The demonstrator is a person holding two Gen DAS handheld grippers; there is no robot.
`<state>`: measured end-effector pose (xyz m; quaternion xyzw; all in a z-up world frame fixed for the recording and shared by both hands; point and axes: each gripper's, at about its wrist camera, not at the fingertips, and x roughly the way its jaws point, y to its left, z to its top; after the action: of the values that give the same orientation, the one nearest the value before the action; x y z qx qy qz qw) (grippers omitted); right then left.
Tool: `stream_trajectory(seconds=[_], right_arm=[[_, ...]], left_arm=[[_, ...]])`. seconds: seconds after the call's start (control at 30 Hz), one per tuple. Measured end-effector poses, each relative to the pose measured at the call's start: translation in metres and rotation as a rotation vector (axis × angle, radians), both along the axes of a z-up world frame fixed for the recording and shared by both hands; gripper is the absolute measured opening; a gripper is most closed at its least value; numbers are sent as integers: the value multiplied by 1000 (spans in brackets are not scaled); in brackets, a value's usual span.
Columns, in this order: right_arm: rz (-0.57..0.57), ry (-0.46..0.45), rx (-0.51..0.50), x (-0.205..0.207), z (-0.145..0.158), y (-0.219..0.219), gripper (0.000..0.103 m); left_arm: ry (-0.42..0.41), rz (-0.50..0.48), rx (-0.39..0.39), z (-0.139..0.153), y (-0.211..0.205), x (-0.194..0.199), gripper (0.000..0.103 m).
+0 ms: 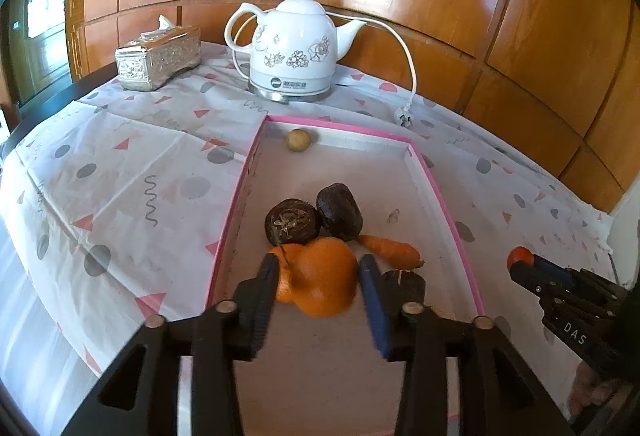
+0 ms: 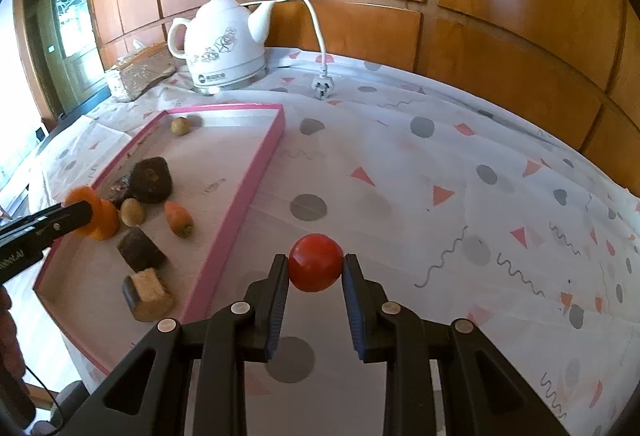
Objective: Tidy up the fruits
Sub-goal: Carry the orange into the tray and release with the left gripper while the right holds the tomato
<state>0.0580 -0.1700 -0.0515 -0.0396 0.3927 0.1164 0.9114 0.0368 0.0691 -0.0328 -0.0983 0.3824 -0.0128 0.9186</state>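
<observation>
- Left wrist view, lower centre: the left gripper (image 1: 318,276) pinches an orange gourd-shaped fruit (image 1: 320,276) over the pink-edged tray (image 1: 444,196), half hiding a dark chunk (image 1: 408,282).
- Right wrist view, centre: the right gripper (image 2: 315,264) clamps a red tomato (image 2: 316,262) above the patterned tablecloth (image 2: 460,164).

White letters "DAS" stand on the black body of the right claw (image 1: 520,260), at the lower right of the left wrist view. In the right wrist view, white lettering on the left claw (image 2: 86,210) at the left edge reads roughly "obot.AI" — its start is cut off. The white kettle (image 1: 294,48) carries a dark round logo and a line of characters on its base band — too small to read.
</observation>
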Motion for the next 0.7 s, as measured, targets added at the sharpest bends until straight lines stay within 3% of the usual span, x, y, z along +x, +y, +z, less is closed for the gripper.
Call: stream_trajectory(seconds=[0.4, 0.7], right_arm=[[162, -52, 22, 19, 30, 58, 27], [234, -31, 8, 37, 26, 96, 27]], left_arm=[[-44, 40, 5, 15, 7, -8, 56], [-39, 75, 0, 15, 16, -10, 62]])
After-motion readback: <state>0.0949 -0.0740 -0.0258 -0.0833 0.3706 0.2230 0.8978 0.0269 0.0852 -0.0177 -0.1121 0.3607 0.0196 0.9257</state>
